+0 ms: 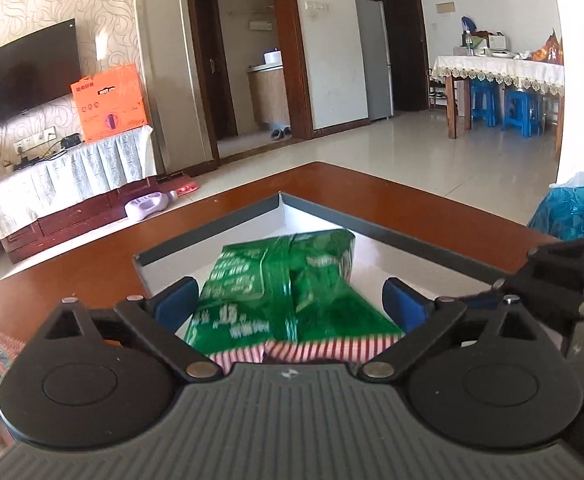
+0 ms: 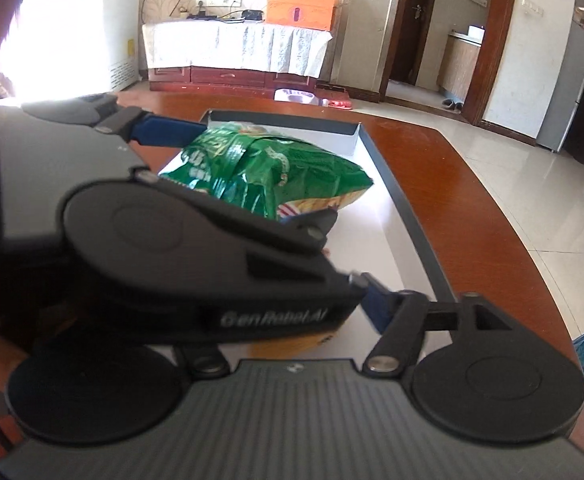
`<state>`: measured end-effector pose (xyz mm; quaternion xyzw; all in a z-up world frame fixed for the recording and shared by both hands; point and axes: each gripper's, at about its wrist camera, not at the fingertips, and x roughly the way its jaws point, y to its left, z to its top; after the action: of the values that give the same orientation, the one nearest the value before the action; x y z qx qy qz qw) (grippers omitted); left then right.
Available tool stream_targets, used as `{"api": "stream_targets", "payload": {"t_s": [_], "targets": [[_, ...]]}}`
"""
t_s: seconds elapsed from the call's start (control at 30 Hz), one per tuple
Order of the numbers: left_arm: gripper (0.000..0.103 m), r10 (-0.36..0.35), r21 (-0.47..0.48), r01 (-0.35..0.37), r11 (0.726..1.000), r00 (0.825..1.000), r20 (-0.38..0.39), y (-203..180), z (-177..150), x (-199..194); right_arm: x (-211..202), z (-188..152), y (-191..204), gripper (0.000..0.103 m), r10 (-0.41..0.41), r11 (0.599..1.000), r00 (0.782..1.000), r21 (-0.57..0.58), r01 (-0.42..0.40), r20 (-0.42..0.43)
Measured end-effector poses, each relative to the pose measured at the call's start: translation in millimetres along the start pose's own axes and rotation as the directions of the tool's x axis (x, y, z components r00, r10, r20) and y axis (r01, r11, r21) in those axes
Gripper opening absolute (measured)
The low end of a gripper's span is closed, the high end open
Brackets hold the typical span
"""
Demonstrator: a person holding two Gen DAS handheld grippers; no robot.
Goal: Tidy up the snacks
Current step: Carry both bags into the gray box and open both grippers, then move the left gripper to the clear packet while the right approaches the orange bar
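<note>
Left gripper spread wide, released; green bag loose in tray. Right gripper state: I can't tell, left hides it. Risk: my grippers collide, bag snags on retreat.

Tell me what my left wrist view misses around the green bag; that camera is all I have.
Observer: In the right wrist view, the green bag lies at the far end of the white box, and the box floor nearer the camera is bare.
Operator: Report what sits under the left gripper.
Observer: A yellow packet shows just below its body and is mostly hidden.
Operator: Check the right gripper.
Observer: Only one of its blue pads is visible. The left gripper hides the other, so I cannot tell whether it is gripping anything.
</note>
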<state>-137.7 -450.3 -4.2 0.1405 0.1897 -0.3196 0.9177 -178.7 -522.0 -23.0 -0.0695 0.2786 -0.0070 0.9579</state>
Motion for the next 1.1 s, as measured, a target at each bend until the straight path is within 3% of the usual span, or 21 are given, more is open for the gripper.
{"api": "stream_targets", "payload": {"t_s": [0.13, 0.37, 0.5, 0.63, 0.77, 0.97, 1.1], "targets": [[0.101, 0.039, -0.036, -0.039, 0.999, 0.999, 0.003, 9, -3, -35, -12, -4, 3, 0.074, -0.022, 1.0, 1.0, -0.02, 0.022, 0.005], [0.101, 0.124, -0.089, -0.121, 0.989, 0.992, 0.029, 26, -17, -99, -45, -8, 3, 0.078, -0.006, 0.998, 0.998, 0.069, 0.002, 0.056], [0.101, 0.19, -0.178, -0.18, 0.967, 0.981, 0.035, 45, -27, -145, -58, -10, 7, 0.081, -0.009, 0.996, 0.996, 0.09, 0.001, 0.09], [0.101, 0.227, -0.248, -0.213, 0.945, 0.973, 0.033, 65, -43, -191, -74, -5, 9, 0.081, 0.012, 0.992, 0.984, 0.124, -0.034, 0.175], [0.101, 0.26, -0.314, -0.242, 0.918, 0.965, 0.017, 84, -64, -234, -85, -3, 28, 0.081, 0.054, 0.995, 0.976, 0.069, -0.07, 0.213], [0.101, 0.318, -0.269, -0.32, 0.908, 0.947, -0.05, 96, -101, -266, -92, -1, 43, 0.081, 0.079, 0.992, 0.97, 0.073, -0.099, 0.232], [0.1, 0.312, -0.228, -0.327, 0.917, 0.945, -0.099, 102, -122, -265, -91, 2, 57, 0.081, 0.111, 0.989, 0.965, 0.068, -0.13, 0.237]]}}
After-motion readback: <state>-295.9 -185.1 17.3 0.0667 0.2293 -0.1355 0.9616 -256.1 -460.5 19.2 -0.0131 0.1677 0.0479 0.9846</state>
